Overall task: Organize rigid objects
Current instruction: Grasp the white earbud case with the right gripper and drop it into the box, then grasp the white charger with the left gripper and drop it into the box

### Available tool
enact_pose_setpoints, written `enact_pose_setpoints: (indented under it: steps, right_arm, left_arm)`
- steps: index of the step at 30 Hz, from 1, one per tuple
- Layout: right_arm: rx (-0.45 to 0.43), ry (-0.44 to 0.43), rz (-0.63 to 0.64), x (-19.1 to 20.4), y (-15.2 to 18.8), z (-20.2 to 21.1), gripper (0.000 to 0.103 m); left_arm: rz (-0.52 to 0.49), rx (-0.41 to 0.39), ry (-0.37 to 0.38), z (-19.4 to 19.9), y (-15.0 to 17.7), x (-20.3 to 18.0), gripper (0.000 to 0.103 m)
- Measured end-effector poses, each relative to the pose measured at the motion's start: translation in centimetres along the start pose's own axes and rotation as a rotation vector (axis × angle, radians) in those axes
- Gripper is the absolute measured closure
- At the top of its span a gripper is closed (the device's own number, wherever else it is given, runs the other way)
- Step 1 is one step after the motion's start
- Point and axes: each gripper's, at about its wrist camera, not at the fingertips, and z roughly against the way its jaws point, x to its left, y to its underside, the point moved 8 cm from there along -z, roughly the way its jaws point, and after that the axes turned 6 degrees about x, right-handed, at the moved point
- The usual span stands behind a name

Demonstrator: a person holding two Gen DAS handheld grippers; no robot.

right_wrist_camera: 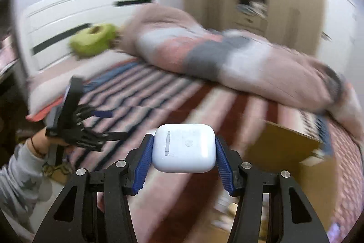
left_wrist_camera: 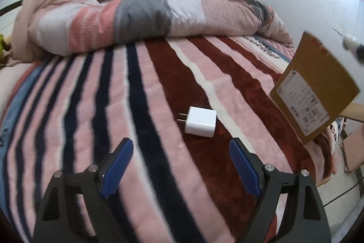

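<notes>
Clearly, two jobs are in hand at once, and each is best handled separately. A white earbud case (right_wrist_camera: 183,148) is clamped between the blue ribbed pads of the right gripper (right_wrist_camera: 183,152), the pads pressed against its two short sides, and it is carried above the striped blanket (right_wrist_camera: 141,92); the case appears to be held level, with its hinge strip facing the camera. A brown cardboard box (right_wrist_camera: 289,142) is seen just beyond and to the right of it, and this is judged to be the likely container. The case should be brought over the box opening, lowered well inside, and only then let go, since the smooth rounded shell could slip from the pads if tilted. The right wrist view is blurred, so the box opening cannot be made out exactly. Meanwhile the left gripper (left_wrist_camera: 180,149) is held with its fingers spread wide and nothing between them, just short of a white charger plug (left_wrist_camera: 200,121) lying flat on the blanket (left_wrist_camera: 159,74) with its prongs pointing left. For a sound grasp, the fingers should be closed across the plug's flat faces, clear of the prongs, and pressed lightly into the soft blanket.
</notes>
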Motion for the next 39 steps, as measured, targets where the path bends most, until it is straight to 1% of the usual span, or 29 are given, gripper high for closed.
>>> enact_pose_setpoints:
  steps: [1,2,4,5,6,9,11,12,13,14,15,17,18,20,23,25,27,30,32,34,37,39]
  right_arm:
    - [0.017,0.026,-0.015,-1.3,0.2,0.2,0.053]
    - [0.055,0.075,-0.045,-3.7,0.9,0.2,0.053]
    - [0.111,0.106,-0.097,-6.8,2.1,-0.2,0.053]
    - [0.141,0.104,-0.12,-7.9,2.8,-0.7,0.053]
    - [0.168,0.104,-0.137,-8.8,3.4,-1.2,0.053]
    - [0.228,0.137,-0.141,-10.5,5.5,-2.7,0.053]
    - [0.259,0.13,-0.166,-11.3,6.6,-3.4,0.053]
    - [0.263,0.121,-0.183,-11.5,6.9,-3.5,0.053]
    - [0.264,0.111,-0.197,-11.6,7.1,-3.5,0.053]
    - [0.262,0.1,-0.203,-11.5,7.3,-3.6,0.053]
    - [0.259,0.094,-0.204,-11.5,7.4,-3.5,0.053]
    - [0.237,0.099,-0.196,-11.2,7.3,-2.9,0.053]
    - [0.228,0.1,-0.191,-11.1,7.1,-2.8,0.053]
    - [0.21,0.099,-0.174,-10.3,6.7,-2.4,0.053]
    - [0.167,0.077,-0.147,-8.5,5.6,-1.5,0.053]
    - [0.148,0.056,-0.118,-7.1,4.8,-1.5,0.053]
    - [0.12,0.028,-0.079,-5.0,4.0,-1.0,0.053]
    - [0.088,0.035,-0.043,-3.7,3.2,-0.3,0.053]
    - [0.08,0.039,-0.049,-4.0,3.2,-0.1,0.053]
    - [0.072,0.048,-0.082,-5.0,3.5,0.3,0.053]
    - [0.058,0.06,-0.108,-6.3,3.9,1.0,0.053]
    - [0.053,0.066,-0.128,-7.4,4.6,1.5,0.053]
  left_arm:
    - [-0.003,0.005,0.001,-0.9,-0.1,-0.3,0.019]
    - [-0.005,0.012,0.001,-1.8,-0.3,-0.6,0.019]
    - [-0.005,0.027,0.002,-4.0,-0.9,-1.2,0.019]
    - [-0.006,0.033,-0.002,-5.1,-1.2,-1.4,0.019]
    - [-0.009,0.035,-0.005,-5.7,-1.3,-1.4,0.019]
    - [-0.027,0.046,-0.055,-8.1,-1.8,-1.5,0.019]
    - [-0.018,0.056,-0.074,-9.3,-2.0,-1.4,0.019]
    - [-0.017,0.055,-0.077,-9.5,-2.0,-1.3,0.019]
    - [-0.019,0.054,-0.083,-9.6,-2.2,-1.4,0.021]
    - [-0.022,0.054,-0.087,-9.6,-2.2,-1.5,0.027]
    - [-0.029,0.055,-0.081,-9.6,-2.2,-1.6,0.03]
    - [-0.052,0.057,-0.069,-9.5,-2.2,-2.2,0.043]
    - [-0.059,0.057,-0.065,-9.5,-2.1,-2.4,0.046]
    - [-0.077,0.056,-0.087,-9.3,-2.1,-2.7,0.046]
    - [-0.083,0.051,-0.093,-8.9,-2.1,-2.9,0.047]
    - [-0.079,0.042,-0.086,-8.1,-2.1,-2.9,0.047]
    - [-0.075,0.021,-0.086,-6.4,-2.4,-2.7,0.048]
    - [-0.096,-0.019,-0.094,-3.0,-3.1,-3.0,0.048]
    - [-0.12,-0.051,-0.105,-0.8,-3.8,-3.5,0.048]
    - [-0.144,-0.092,-0.105,1.9,-4.9,-4.6,0.048]
    - [-0.185,-0.166,-0.07,5.7,-7.1,-7.6,0.048]
    - [-0.217,-0.199,-0.029,7.7,-8.5,-10.2,0.048]
